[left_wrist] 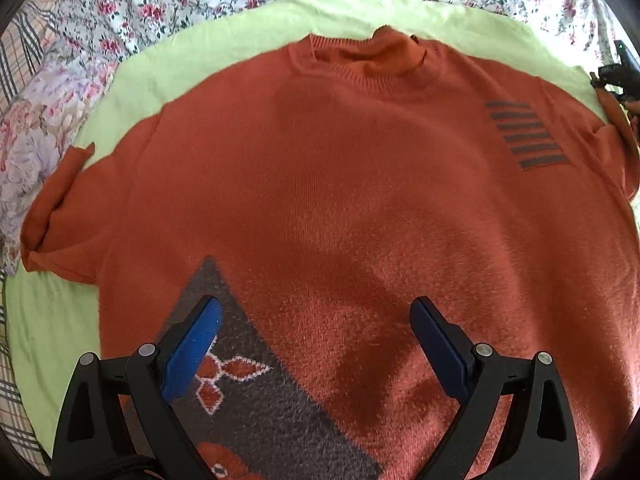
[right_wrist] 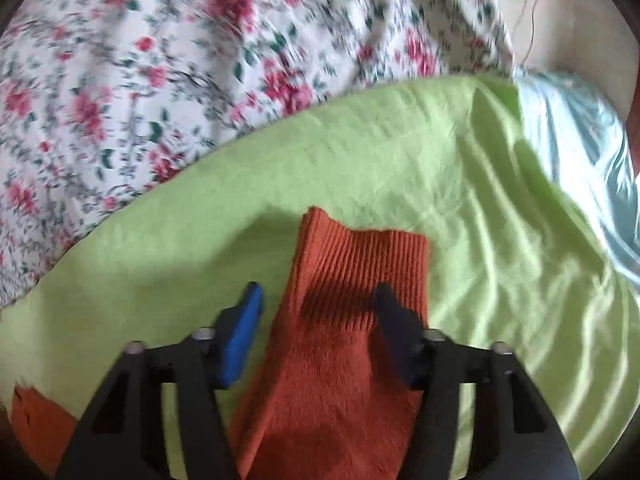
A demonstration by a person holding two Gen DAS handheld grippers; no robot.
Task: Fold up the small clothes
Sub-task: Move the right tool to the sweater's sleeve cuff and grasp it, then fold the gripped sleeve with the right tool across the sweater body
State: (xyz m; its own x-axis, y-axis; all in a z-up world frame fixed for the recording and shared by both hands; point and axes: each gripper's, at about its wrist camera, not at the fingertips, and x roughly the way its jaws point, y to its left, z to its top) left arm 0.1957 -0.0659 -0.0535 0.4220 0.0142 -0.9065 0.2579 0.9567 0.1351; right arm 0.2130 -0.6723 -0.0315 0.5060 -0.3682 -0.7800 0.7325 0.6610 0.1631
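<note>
Bed: floral sheet [left_wrist: 168,4], one lime-green cloth [left_wrist: 224,68] on top. One rust-orange knit sweater [left_wrist: 360,184] lies flat on the cloth, front up, collar toward the far edge, long axis near-to-far. Grey stripes on chest, grey flower panel at hem. Left gripper [left_wrist: 316,320] over the hem, jaws wide, nothing held. Right gripper [right_wrist: 316,300] jaws narrowed around the ribbed sleeve cuff [right_wrist: 360,264]; cannot tell if gripped.

Left gripper [left_wrist: 316,320]: jaws wide apart, tilted steeply down, nothing between them.
Right gripper [right_wrist: 320,300]: jaws half apart, astride sleeve [right_wrist: 340,320].
</note>
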